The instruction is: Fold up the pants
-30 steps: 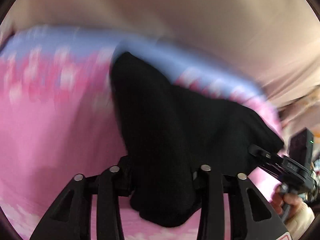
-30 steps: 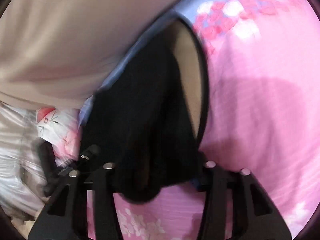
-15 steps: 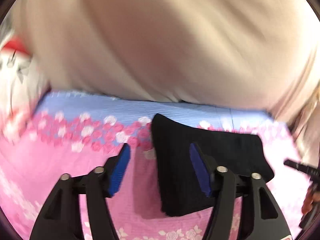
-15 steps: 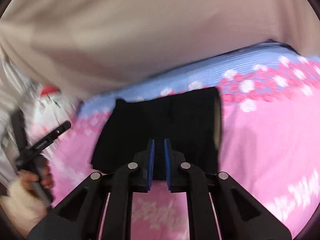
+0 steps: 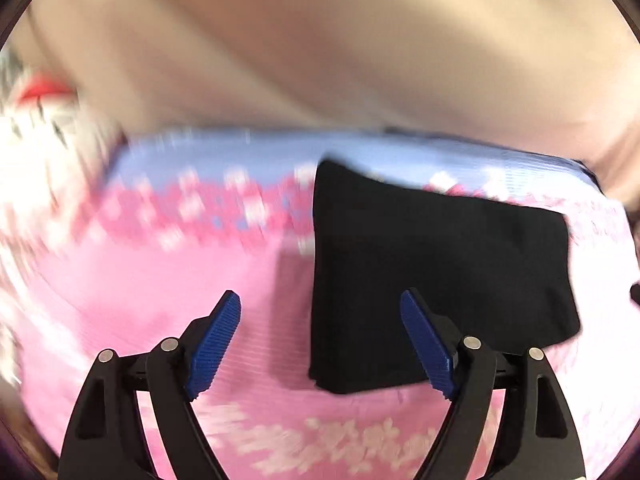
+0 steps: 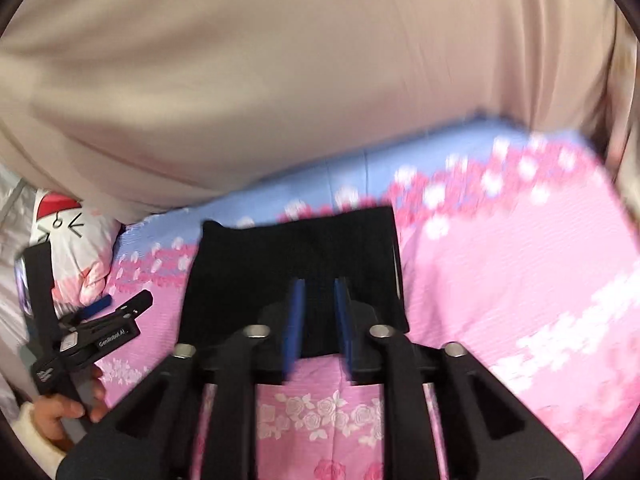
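Having been clamped in both claws a second ago, the black pants point(image 5: 436, 276) are now let go and lie folded flat, centre-right on the pink bedspread point(image 5: 132, 280), while the left claw point(image 5: 320, 344) and right claw point(image 6: 316, 320), jaws just opened, hang empty above, suggesting the fold is finished.

Matt black cloth pants point(image 5: 440, 280), ribbed plastic tongs point(image 5: 320, 336)

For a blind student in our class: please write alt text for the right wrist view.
Folded black pants lie flat on a pink floral bedspread, nothing gripping them. The right gripper hovers above, blue pads apart and empty. At left, a hand holds the left gripper.
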{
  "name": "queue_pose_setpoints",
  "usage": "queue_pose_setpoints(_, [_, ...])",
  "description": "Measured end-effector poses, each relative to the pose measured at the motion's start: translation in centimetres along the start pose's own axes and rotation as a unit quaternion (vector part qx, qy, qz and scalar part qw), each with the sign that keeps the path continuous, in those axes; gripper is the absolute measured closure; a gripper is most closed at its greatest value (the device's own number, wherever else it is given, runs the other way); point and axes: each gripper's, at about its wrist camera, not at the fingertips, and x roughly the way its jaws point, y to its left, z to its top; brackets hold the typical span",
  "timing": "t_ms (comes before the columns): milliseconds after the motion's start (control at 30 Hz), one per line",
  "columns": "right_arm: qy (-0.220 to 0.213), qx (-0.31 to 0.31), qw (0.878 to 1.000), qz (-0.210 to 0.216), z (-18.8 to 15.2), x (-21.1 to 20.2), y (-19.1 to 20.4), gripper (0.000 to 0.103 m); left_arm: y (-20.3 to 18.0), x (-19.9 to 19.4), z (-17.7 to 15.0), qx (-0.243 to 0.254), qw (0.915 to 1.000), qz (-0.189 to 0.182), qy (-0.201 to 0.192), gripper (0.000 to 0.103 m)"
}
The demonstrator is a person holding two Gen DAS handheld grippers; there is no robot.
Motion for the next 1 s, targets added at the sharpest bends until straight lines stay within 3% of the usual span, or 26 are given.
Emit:
queue_pose_setpoints(33, [-0.026, -0.012, 0.999, -0.016, 0.4, -1.9, 0.9, 0.031, -0.6, -2.2, 0.3, 0.020, 0.9997, 0.009, -0.012, 0.016])
queue_pose_setpoints(67, [-0.042, -0.021, 0.999, -0.026, 0.7, -2.7, 1.7, 0.027, -1.2, -4.5, 0.4, 0.038, 0.9987, 0.021, -0.029, 0.016])
queue_pose_setpoints(167, [-0.071, -0.061, 0.994, -0.057, 1.1, -4.8, 4.1, 0.026, -3.0, -8.5, 0.4, 0.054, 0.9958, 0.047, -0.057, 0.016])
queue_pose_setpoints(300, [-0.074, -0.057, 0.995, -0.046, 0.8, -6.1, 5.0, 0.024, -3.8, -10.3, 0.7, 0.029, 0.9985, 0.015, -0.045, 0.015])
queue_pose_setpoints(400, [-0.053, -0.042, 0.997, -0.044, -0.2, -5.9, 4.8, 0.022, -4.6, -11.4, -0.3, 0.034, 0.9984, 0.021, -0.040, 0.015])
queue_pose_setpoints(567, [-0.019, -0.025, 0.998, -0.053, -2.0, -4.9, 4.1, 0.022, -5.0, -10.6, -2.3, 0.047, 0.9983, 0.024, -0.023, 0.015])
queue_pose_setpoints(1000, [0.005, -0.028, 0.997, -0.075, -3.9, -3.1, 4.5, 0.022, -3.9, -7.2, -5.0, 0.040, 0.9984, 0.029, 0.029, 0.015])
